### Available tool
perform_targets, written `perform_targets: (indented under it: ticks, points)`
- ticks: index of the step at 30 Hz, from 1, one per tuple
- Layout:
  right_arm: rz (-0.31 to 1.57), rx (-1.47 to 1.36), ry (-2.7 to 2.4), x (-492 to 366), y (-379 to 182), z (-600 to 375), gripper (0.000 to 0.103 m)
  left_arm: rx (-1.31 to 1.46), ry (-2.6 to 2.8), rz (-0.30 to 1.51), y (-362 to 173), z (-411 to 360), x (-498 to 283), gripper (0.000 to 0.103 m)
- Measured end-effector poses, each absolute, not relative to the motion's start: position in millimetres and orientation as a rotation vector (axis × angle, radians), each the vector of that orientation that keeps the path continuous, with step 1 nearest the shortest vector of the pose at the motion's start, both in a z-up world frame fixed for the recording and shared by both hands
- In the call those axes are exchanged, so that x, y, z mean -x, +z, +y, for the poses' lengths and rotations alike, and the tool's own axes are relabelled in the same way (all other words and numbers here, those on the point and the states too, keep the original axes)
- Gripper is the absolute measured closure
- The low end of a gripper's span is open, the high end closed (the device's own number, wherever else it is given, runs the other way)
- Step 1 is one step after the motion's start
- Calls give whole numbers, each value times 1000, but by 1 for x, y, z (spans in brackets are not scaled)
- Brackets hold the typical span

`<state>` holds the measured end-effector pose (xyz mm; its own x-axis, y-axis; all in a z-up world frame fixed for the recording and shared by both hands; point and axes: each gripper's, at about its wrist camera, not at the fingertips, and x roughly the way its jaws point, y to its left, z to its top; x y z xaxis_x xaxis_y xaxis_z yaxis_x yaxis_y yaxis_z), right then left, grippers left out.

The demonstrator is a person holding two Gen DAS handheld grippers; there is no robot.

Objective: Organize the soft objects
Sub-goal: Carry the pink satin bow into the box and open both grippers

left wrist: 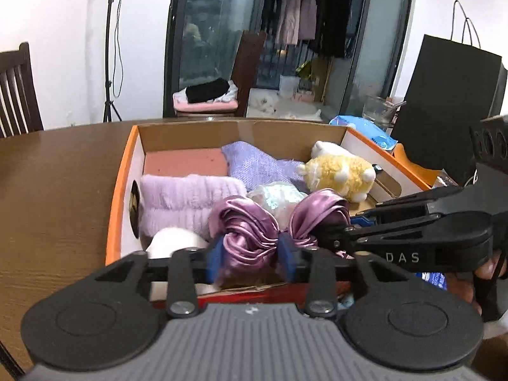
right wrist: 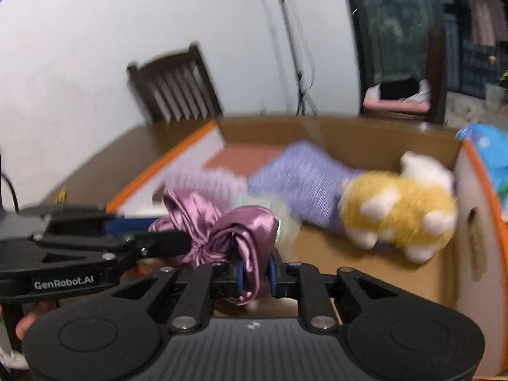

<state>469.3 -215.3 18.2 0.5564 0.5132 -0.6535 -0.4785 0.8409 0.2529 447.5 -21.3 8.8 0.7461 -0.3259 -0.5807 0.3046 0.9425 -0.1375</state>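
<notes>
A shiny purple satin cloth [left wrist: 254, 225] is held over the near end of an orange-edged cardboard box [left wrist: 122, 171]. My left gripper [left wrist: 252, 258] is shut on its left bunch. My right gripper [right wrist: 256, 277] is shut on its other end [right wrist: 250, 231] and reaches in from the right in the left wrist view [left wrist: 336, 225]. Inside the box lie a fluffy lilac towel [left wrist: 187, 203], a knitted lavender cloth [left wrist: 257, 165], a yellow and white plush toy [left wrist: 339, 171], a pale crinkled item [left wrist: 276, 197] and a white round thing [left wrist: 174, 243].
The box sits on a brown wooden table [left wrist: 57, 190]. A black bag [left wrist: 444, 101], a glass jar [left wrist: 379, 111] and a blue packet [left wrist: 365, 127] stand at the right. Dark wooden chairs [left wrist: 19, 92] stand behind the table.
</notes>
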Motion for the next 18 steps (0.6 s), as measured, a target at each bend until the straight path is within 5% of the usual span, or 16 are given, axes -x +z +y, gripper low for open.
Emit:
perform_targets:
  ticks: [1, 3, 5, 18]
  points:
    - [789, -44, 574, -470, 19, -217, 81, 40, -349, 640, 10, -20, -447, 55]
    - [792, -39, 542, -469, 27, -222, 53, 49, -353, 624, 16, -16, -445, 51]
    - [780, -46, 532, -466, 34, -228, 44, 45, -341, 603, 24, -14, -442, 49]
    - [534, 28, 435, -341, 147, -278, 40, 39, -312, 395, 115, -2, -325, 33]
